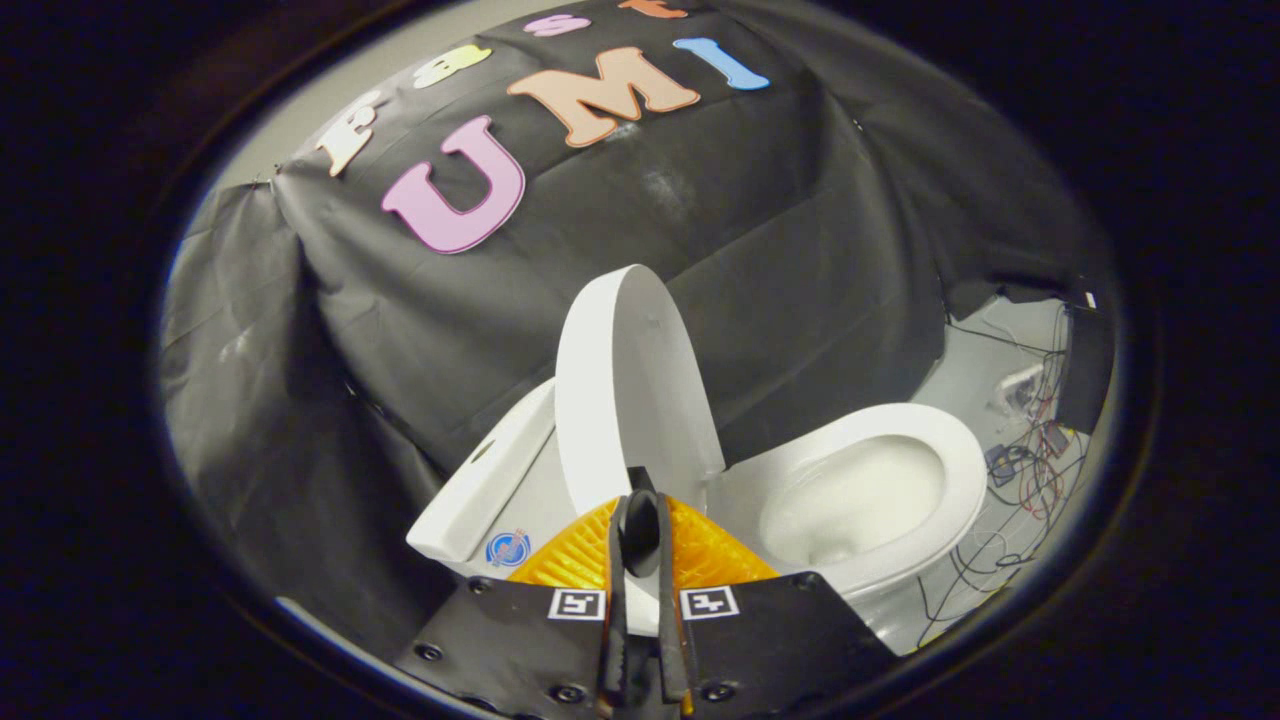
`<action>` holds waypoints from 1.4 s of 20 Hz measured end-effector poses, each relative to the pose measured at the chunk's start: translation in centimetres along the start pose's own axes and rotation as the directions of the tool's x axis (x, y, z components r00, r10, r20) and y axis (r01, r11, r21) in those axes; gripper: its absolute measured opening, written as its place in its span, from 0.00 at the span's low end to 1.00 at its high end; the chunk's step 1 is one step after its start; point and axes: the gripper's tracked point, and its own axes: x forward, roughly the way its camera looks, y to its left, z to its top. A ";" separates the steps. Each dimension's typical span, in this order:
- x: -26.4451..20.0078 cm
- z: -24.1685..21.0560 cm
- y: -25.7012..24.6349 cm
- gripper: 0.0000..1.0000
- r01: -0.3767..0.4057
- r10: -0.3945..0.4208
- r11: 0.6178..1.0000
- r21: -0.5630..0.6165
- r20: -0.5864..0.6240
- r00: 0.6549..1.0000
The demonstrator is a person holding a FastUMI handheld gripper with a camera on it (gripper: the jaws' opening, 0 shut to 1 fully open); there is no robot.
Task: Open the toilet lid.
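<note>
Lower edge of the smooth white oval plastic toilet lid (630,390) hidden behind the tool (641,510). Lid raised upright, beside the open white ceramic bowl (880,480). Tool fingers drawn nearly together at the lid's base; actual contact hard to make out.

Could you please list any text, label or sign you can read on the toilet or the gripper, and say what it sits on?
Round blue sticker on the toilet tank: too blurred to read.
Two square black-and-white markers on the gripper: patterns, no words.
The gripper's fingers pinch the edge of the raised toilet lid.
</note>
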 end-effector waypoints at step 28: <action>3.7 -4.3 11.2 0.21 0.063 -0.056 0.973 -0.221 0.040 0.998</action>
